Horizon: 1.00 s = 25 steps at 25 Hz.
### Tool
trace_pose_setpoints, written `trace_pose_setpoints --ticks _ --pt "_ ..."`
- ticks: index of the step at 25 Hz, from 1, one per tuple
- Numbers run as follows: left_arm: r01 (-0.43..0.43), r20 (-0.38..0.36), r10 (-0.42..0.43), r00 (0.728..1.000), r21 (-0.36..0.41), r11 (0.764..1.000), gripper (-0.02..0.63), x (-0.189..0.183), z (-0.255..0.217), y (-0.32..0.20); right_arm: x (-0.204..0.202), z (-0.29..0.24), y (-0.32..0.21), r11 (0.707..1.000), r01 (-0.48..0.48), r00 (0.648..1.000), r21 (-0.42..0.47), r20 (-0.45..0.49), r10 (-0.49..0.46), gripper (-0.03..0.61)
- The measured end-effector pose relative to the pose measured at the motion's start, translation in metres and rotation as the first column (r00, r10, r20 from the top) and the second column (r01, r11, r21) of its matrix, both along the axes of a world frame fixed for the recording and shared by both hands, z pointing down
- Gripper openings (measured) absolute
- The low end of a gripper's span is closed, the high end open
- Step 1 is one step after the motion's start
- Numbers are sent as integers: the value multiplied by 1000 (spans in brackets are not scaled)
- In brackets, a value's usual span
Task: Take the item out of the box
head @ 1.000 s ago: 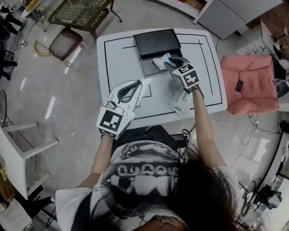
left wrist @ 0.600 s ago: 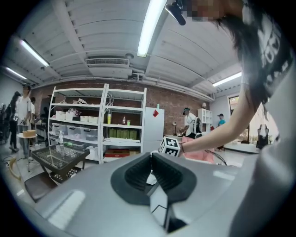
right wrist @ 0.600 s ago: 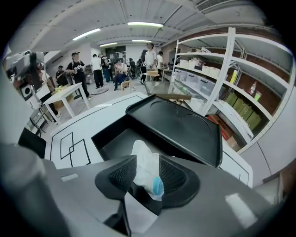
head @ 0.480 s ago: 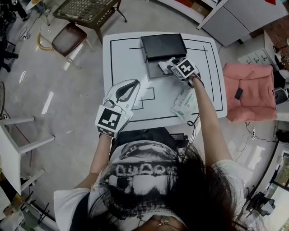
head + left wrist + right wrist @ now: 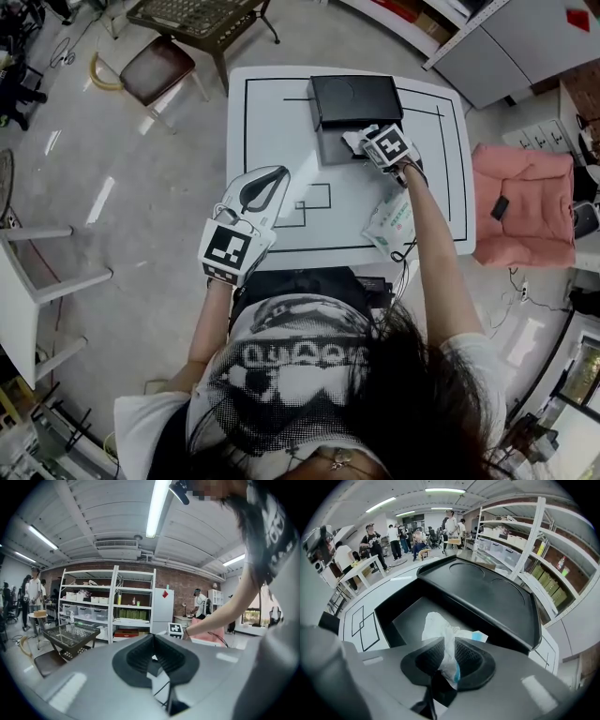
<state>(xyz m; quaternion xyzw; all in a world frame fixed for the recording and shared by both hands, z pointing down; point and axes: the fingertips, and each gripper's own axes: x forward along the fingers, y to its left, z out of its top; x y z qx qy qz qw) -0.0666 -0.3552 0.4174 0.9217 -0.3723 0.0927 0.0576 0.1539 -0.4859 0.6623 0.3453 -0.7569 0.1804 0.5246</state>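
Closing on one packet (image 5: 440,634), the right gripper (image 5: 449,654) overhangs one box (image 5: 410,616).

Bright, even light comes from ceiling tubes (image 5: 157,508); shadows on the white counter (image 5: 272,131) are faint. Both gripper views bulge fisheye-style, with dark corners.

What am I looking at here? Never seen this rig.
No robot: a person holds a two-jaw gripper in each hand. One camera sits on the head, looking down; one rides on each gripper, looking along its jaws. On the white table lie an open black box, its lid on the far side, and a green-printed packet. The right gripper is closing its jaws on a white packet in the box. The left gripper is empty, jaws together.
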Motion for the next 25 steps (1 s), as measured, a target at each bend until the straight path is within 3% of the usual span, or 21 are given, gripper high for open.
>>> trace_pose_setpoints --ticks 5,12,18,25 --pt "18 2 -18 1000 -11 1000 0 -5 4 5 -4 -4 1 998 51 998 43 -22 -50 23" --pt "34 5 -34 999 -8 999 0 -2 4 12 -3 -24 11 992 72 997 106 -21 -70 14" --pt "52 5 -52 999 1 999 0 14 -2 26 1 -72 20 970 51 996 238 55 -66 12" --pt "70 12 -70 997 23 997 0 45 -11 54 -6 -138 61 918 32 978 395 178 -111 12"
